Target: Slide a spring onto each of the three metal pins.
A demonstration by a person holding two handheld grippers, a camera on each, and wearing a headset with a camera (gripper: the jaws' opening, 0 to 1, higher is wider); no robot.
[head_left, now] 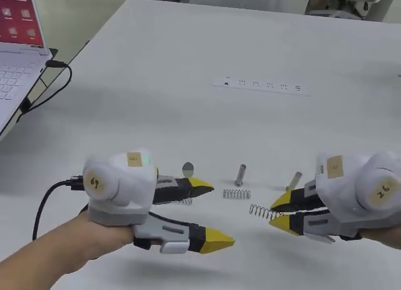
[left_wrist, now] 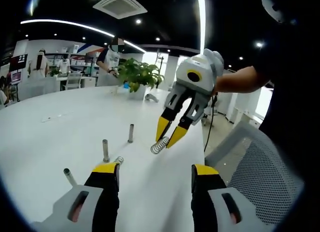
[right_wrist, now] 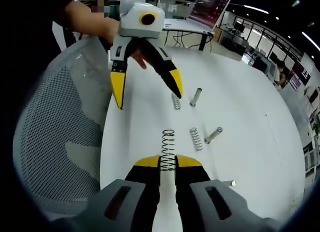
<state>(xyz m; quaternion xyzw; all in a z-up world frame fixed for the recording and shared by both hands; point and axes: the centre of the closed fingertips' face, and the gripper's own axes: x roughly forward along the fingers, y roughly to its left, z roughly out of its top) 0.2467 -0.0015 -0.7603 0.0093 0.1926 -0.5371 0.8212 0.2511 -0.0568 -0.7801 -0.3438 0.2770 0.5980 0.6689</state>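
Spring pinched by one end in my right gripper, jaws nearly closed on it, low over the table. My left gripper gapes wide, holding nothing, hand level, near the pins and a loose spring.

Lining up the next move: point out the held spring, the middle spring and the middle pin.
held spring (right_wrist: 168, 144), right gripper view, mid coils
middle spring (head_left: 237, 193), head view, mid coils
middle pin (head_left: 240, 175), head view, shaft

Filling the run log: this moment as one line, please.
left gripper: open, empty | right gripper: shut on spring | pins: three, bare | table: two loose springs
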